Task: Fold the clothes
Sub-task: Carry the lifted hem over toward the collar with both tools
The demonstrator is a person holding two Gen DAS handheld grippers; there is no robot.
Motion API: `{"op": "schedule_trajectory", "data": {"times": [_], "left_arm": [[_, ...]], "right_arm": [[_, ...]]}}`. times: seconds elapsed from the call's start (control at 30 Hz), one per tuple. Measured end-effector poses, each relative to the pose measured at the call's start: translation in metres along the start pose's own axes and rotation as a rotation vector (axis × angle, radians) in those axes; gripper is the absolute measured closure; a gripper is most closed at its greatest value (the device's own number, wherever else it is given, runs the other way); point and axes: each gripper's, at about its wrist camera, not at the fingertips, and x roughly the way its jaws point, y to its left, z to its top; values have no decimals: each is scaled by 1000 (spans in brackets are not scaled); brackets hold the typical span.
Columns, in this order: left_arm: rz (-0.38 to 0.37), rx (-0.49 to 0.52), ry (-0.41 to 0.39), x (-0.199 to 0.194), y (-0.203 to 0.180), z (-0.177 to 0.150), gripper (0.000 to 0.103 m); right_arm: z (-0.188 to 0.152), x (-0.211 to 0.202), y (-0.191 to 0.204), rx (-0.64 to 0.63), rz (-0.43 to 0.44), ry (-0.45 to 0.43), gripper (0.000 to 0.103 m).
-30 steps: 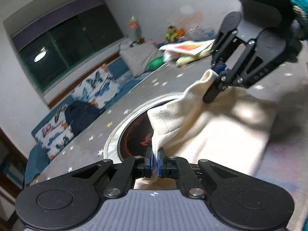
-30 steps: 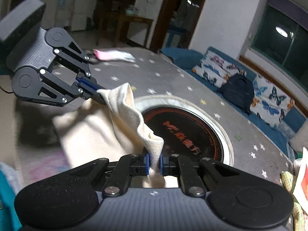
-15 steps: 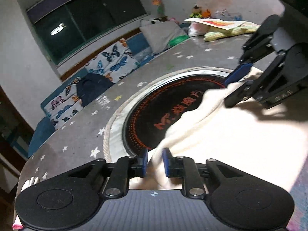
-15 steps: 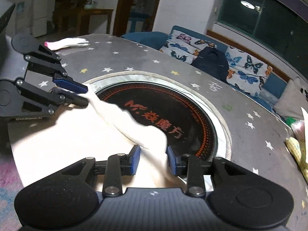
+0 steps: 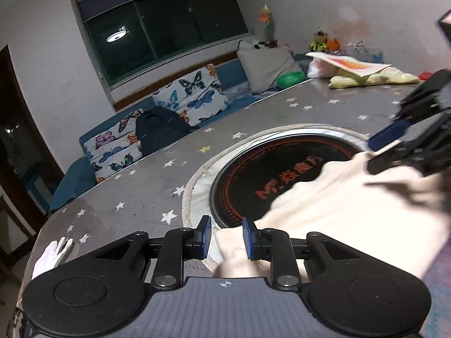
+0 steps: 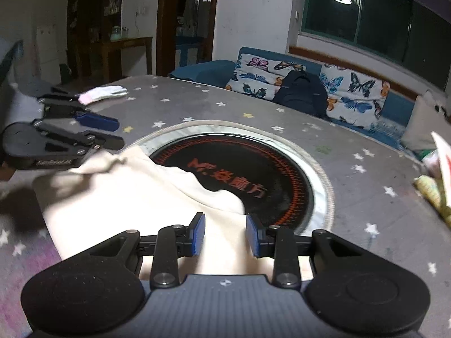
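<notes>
The cream garment [image 5: 352, 211] is laid flat on the star-printed table cover [image 5: 135, 197], and its far edge overlaps the near rim of the round black hotplate [image 5: 282, 166] set in the middle of the table. The hotplate is taken as the reference for all positions below.

Left gripper [image 5: 225, 238]: the jaws are opening. A corner of the garment is seen between the blue pads [image 5: 205, 238], at the near left rim of the hotplate, but the pads are not pressed on it; a gap is visible on both sides. The cloth is therefore released.

Right gripper [image 6: 225, 235]: the jaws are parted, and the garment is seen lying between and beneath the pads without being pinched. This gripper is positioned at the near edge of the hotplate, on the side opposite the left gripper. In the left wrist view the right gripper [image 5: 389, 143] is seen just above the garment's far corner, at the right rim of the hotplate, blurred.

A white glove [image 6: 98, 94] is located on the table cover, well beyond the hotplate on its left side. A folded yellow-green cloth [image 5: 375, 80] with a sheet of paper on it is located at the far right of the hotplate. Beyond the hotplate, a blue sofa with butterfly cushions [image 5: 194, 95] and a dark backpack [image 6: 301, 94] is seen below a window [image 5: 157, 28].
</notes>
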Motion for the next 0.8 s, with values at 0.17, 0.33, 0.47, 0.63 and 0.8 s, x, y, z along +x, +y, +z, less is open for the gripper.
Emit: {"op": "schedule_trajectory", "data": {"times": [0.17, 0.33, 0.47, 0.63, 0.8], "left_arm": [[-52, 6, 2, -16, -8, -10, 77], [-59, -1, 15, -18, -10, -18, 77], [-44, -29, 38, -8, -4, -19, 77], [-14, -56, 84, 11, 4, -23, 77], [11, -81, 97, 16, 9, -22, 75]], "right_arm": [[-2, 20, -2, 31, -1, 38, 72], [-4, 22, -5, 49, -13, 53, 73], [0, 12, 2, 41, 4, 20, 73], [1, 8, 12, 26, 36, 16, 72], [-8, 2, 13, 47, 36, 27, 72]]}}
